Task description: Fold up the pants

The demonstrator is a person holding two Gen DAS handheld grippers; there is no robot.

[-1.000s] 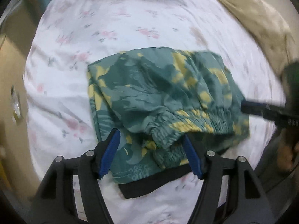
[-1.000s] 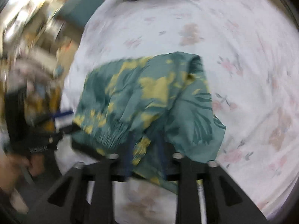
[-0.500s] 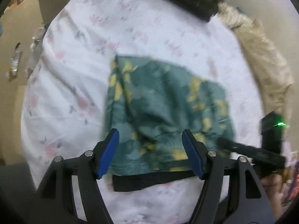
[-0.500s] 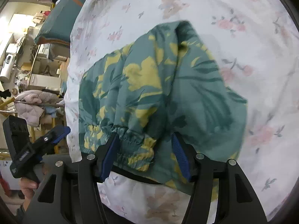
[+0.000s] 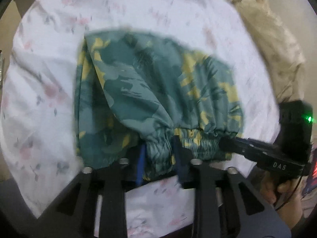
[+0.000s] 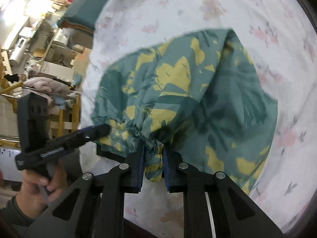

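Both grippers, spread half a second ago, are now pinching the pants waistband: left gripper, right gripper (near edge lifting).

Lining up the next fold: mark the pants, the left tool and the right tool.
pants (image 5: pixel 150 83), left wrist view, upper folded layer.
left tool (image 5: pixel 159 163), left wrist view, between fingertips.
right tool (image 6: pixel 153 164), right wrist view, between fingertips.

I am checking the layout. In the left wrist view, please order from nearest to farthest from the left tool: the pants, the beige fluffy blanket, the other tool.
1. pants: their elastic waistband is pinched in the left tool.
2. right tool: to the right, gripping the same waistband.
3. beige blanket: far upper right, at the edge of the floral sheet.
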